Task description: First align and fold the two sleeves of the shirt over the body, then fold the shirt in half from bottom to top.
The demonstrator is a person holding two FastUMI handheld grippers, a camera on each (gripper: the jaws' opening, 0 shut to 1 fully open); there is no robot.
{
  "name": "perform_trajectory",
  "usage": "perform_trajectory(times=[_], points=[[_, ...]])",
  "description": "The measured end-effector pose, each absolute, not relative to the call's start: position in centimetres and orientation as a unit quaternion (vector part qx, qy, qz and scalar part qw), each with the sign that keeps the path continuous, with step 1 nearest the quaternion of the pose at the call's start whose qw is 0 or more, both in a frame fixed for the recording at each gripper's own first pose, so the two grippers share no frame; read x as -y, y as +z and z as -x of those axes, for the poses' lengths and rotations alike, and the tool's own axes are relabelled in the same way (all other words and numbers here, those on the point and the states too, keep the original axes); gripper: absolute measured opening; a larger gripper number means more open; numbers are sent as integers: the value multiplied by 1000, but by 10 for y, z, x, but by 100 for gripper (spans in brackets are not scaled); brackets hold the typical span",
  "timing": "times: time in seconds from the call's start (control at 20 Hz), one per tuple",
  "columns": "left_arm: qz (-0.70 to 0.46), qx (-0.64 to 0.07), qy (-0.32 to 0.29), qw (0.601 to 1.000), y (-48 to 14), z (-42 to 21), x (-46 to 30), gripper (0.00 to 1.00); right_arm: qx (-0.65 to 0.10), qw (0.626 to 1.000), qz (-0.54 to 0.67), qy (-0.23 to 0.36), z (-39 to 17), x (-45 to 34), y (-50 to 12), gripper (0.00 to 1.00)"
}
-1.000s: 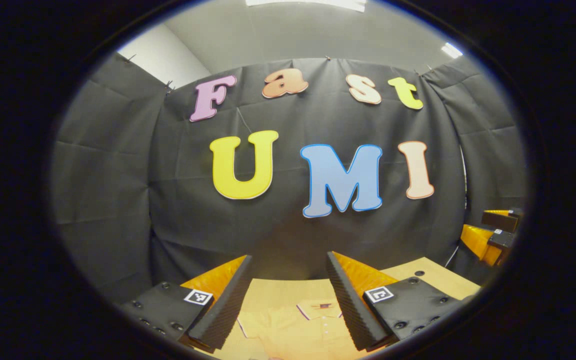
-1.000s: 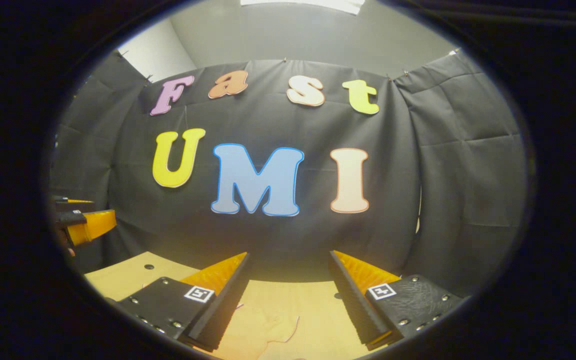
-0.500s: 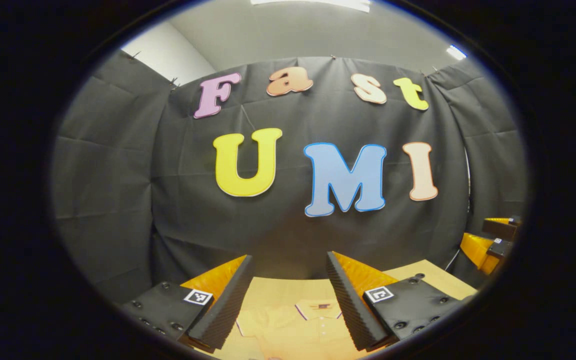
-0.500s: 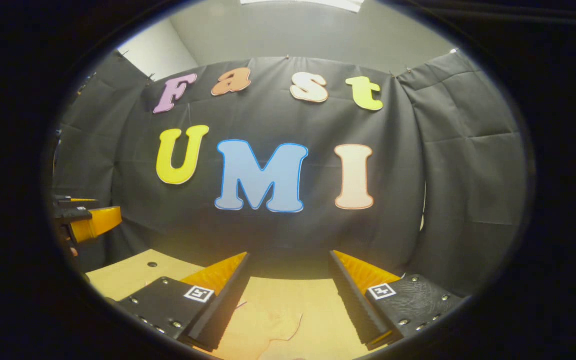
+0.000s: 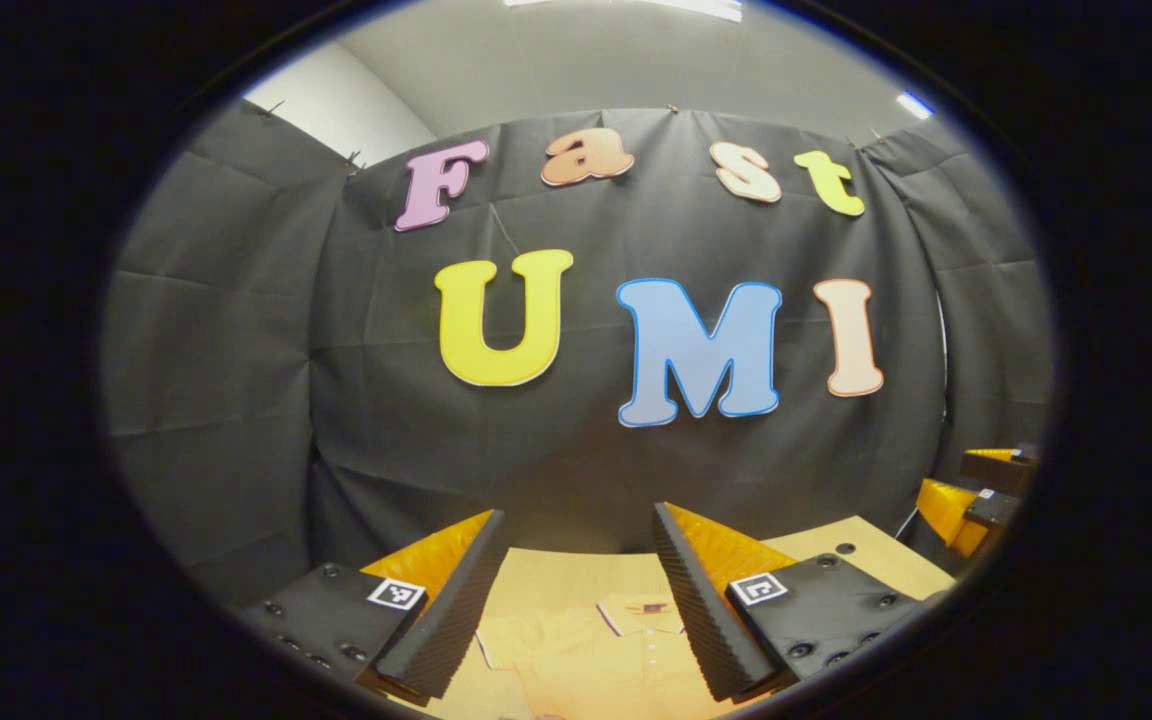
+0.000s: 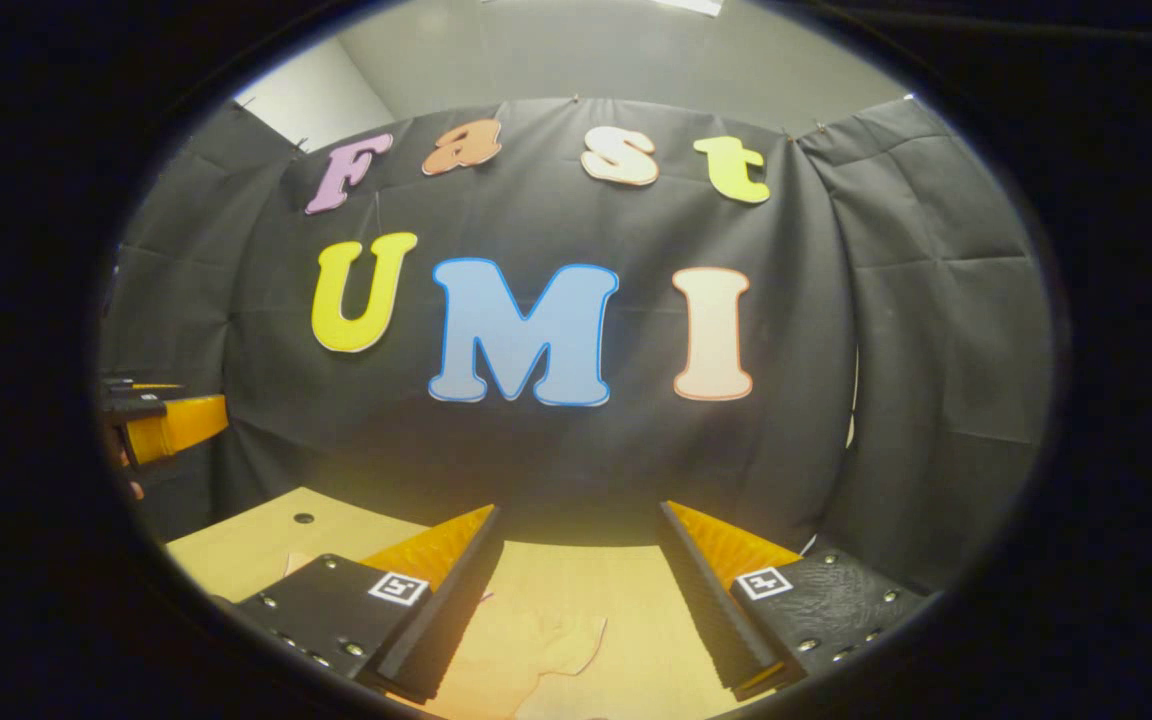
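A pale orange polo shirt (image 5: pixel 586 655) lies flat on the wooden table, its collar and button placket showing between my left gripper's fingers. My left gripper (image 5: pixel 576 595) hangs open above it, nothing held. In the right gripper view one sleeve of the shirt (image 6: pixel 546 650) lies spread on the table below my right gripper (image 6: pixel 581 590), which is also open and holds nothing. The right gripper (image 5: pixel 976 500) appears at the far right edge of the left gripper view. The left gripper (image 6: pixel 161 425) appears at the far left edge of the right gripper view, held by a hand.
The light wooden table (image 6: pixel 266 535) has small round holes (image 5: pixel 844 548) near its far corners. The black cloth wall (image 5: pixel 576 440) stands right behind the table's far edge and wraps both sides.
Both views have tilted slightly downward: the wall has risen in the frames and more of the shirt and sleeve shows between the fingers. Both grippers stay open.
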State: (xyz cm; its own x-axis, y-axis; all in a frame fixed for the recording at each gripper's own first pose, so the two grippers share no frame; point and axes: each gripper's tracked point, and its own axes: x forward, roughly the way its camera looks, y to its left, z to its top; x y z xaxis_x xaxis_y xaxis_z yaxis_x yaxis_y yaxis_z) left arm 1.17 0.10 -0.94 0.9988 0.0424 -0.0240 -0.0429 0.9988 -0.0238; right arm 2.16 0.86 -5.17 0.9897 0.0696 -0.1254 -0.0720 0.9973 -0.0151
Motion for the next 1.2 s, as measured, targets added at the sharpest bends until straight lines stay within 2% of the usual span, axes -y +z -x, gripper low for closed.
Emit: perform_trajectory(times=[0.35, 0.45, 0.5, 0.55, 0.75, 1.2], points=[[3, -15, 31, 999, -7, -6, -6, 96, -202, 978, -17, 57, -68, -18, -170, 96], [1, -18, 39, 999, -10, 3, -14, 96, -259, 965, -11, 49, -78, -14, -213, 96], [0, -21, 45, 999, -13, 6, -20, 96, -278, 960, -8, 46, -84, -13, -233, 93], [0, -25, 50, 998, -15, 8, -24, 96, -297, 954, -6, 46, -83, -11, -252, 96], [0, -37, 76, 996, -20, 15, -43, 96, -364, 931, 2, 40, -90, -8, -318, 96], [4, -53, 123, 991, -29, 26, -68, 96, -464, 885, -22, 32, -92, -6, -394, 97]])
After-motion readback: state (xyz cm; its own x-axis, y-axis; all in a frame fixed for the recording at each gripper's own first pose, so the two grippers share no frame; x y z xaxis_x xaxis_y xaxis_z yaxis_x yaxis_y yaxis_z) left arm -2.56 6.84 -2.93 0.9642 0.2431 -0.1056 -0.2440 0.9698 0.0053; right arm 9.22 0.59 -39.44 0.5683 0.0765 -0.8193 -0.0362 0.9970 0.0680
